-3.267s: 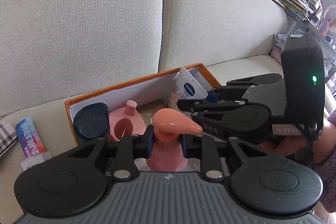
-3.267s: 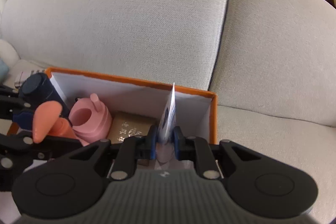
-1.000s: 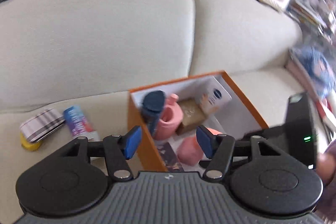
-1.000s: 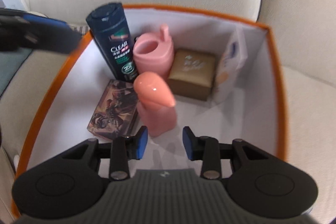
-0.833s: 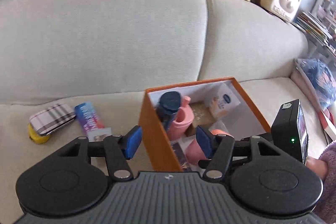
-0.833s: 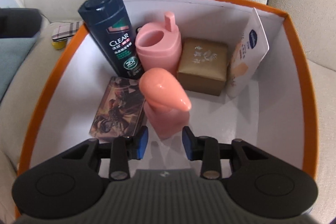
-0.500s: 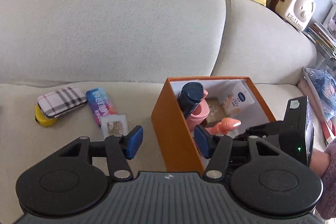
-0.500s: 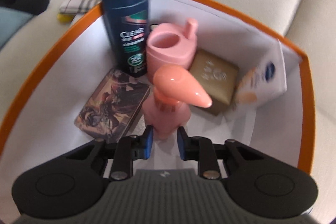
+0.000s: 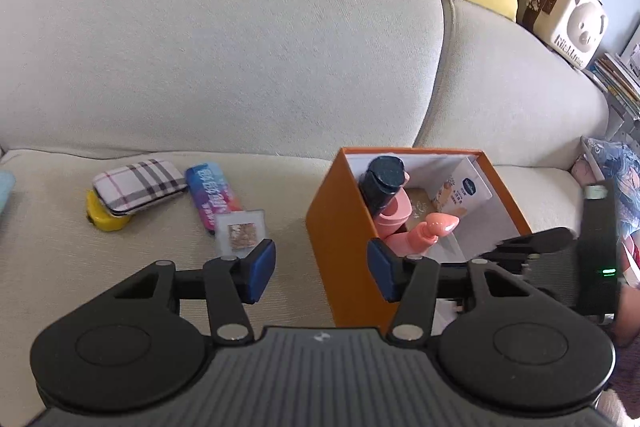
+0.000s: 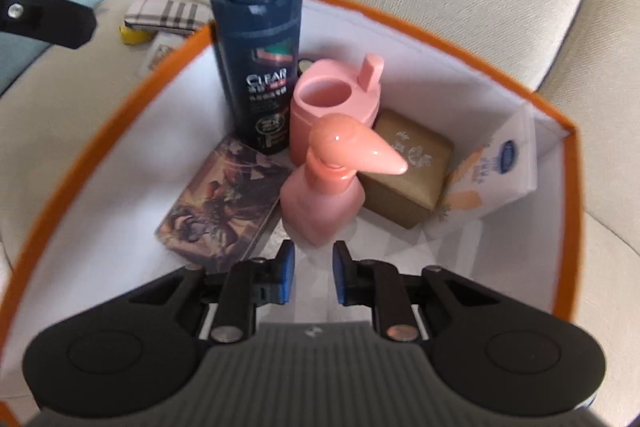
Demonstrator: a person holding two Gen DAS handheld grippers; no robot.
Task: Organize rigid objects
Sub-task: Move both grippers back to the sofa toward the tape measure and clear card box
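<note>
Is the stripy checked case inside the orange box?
No, the checked case lies on the sofa seat, left of the orange box.

I worked over a beige sofa seat (image 9: 60, 267), an orange box (image 9: 340, 227) standing on it, to its left a plaid case (image 9: 138, 185) lying over a yellow object (image 9: 105, 221), a colourful packet (image 9: 212, 197), a small clear-framed square (image 9: 240, 233)

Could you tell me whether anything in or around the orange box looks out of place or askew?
Inside the orange box, the white Vaseline tube leans tilted against the wall rather than upright. The plaid case, colourful packet and small clear case lie outside on the sofa.
</note>
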